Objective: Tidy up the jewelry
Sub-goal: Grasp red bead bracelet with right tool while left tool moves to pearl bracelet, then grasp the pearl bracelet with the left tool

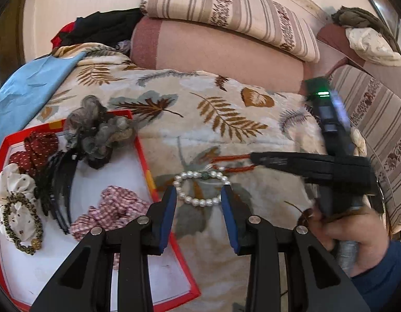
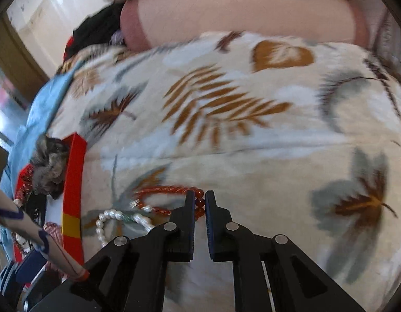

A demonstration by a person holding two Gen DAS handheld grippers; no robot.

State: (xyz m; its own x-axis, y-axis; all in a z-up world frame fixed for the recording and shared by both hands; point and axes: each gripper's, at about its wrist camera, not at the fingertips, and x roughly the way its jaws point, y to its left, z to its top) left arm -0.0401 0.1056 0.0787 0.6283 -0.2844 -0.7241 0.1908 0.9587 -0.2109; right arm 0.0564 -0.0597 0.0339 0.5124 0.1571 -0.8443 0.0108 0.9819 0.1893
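Note:
A red-orange bead bracelet (image 1: 231, 157) lies on the leaf-patterned blanket (image 1: 226, 109), and my right gripper (image 2: 200, 195) is shut on its beaded end (image 2: 161, 189). In the left wrist view that gripper (image 1: 255, 159) reaches in from the right. A white pearl bracelet (image 1: 200, 202) with one green bead lies just in front of the red one. My left gripper (image 1: 199, 189) hovers open over it, one blue pad on each side, neither touching. The pearls (image 2: 109, 214) also show at the lower left of the right wrist view.
A red-rimmed tray (image 1: 146, 156) to the left holds a grey scrunchie (image 1: 96, 130), a checked scrunchie (image 1: 114, 210), a dark red one (image 1: 34, 148), black hair clips (image 1: 62, 182) and a braided band (image 1: 24, 223). Pillows (image 1: 213, 49) lie behind, a blue cloth (image 1: 26, 91) far left.

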